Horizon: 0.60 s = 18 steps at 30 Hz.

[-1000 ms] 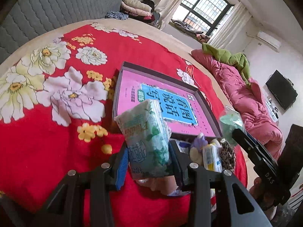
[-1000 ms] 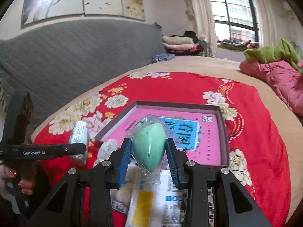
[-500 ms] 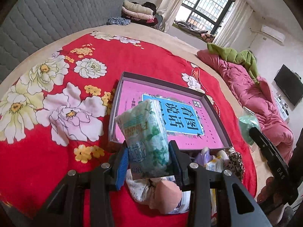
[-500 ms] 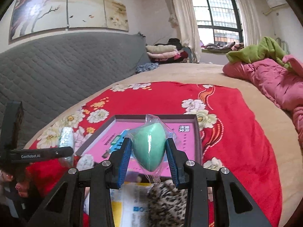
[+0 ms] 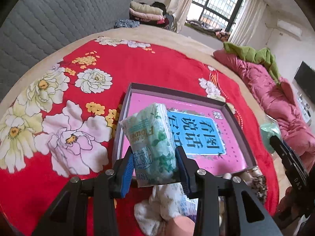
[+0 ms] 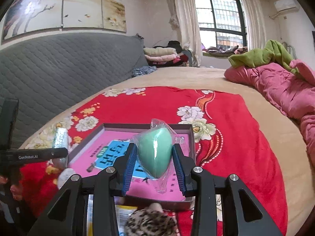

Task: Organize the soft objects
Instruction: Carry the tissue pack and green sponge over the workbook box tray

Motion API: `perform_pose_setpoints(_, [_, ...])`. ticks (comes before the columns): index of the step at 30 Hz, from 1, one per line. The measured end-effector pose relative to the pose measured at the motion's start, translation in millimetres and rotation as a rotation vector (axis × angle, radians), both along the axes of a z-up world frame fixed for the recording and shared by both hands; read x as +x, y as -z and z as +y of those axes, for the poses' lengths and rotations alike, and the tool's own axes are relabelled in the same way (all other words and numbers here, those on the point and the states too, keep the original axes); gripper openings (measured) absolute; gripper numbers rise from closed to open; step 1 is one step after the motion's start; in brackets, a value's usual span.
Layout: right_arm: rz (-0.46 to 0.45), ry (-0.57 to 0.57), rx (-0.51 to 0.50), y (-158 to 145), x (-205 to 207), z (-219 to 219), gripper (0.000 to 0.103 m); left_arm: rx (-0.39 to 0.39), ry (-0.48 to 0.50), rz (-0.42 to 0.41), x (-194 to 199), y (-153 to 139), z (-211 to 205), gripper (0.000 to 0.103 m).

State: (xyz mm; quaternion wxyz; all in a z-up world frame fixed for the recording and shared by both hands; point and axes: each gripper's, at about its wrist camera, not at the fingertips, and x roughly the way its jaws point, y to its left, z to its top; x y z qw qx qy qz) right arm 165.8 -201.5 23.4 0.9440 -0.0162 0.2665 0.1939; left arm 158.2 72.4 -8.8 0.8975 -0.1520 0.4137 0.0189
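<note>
My left gripper is shut on a green floral tissue pack, held upright above the near left edge of a shallow box with a pink printed bottom. My right gripper is shut on a green teardrop sponge in clear wrap, above the near side of the same box. The tissue pack also shows at the left of the right wrist view. The sponge shows at the right of the left wrist view.
The box lies on a red flowered blanket on a bed. A pile of soft items lies near me: a white floral cloth and a leopard-print piece. A pink quilt lies at the right, a grey headboard behind.
Both grippers have moved forward over the box with their loads still held. The pile of soft items has slid toward the lower edge of both views.
</note>
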Motion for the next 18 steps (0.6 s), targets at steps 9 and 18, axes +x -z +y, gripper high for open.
perform_pose_setpoints(9, [0.119,-0.001,-0.058,32.0,32.2,1.5,0.039,0.087,0.015,0.09,35.3,14.6,-7.7,0.041])
perform_pose_setpoints(18, [0.23,0.012,-0.113,62.6,46.3,3.8,0.039,0.082,0.029,0.157,47.7,34.7,-8.6,0.041])
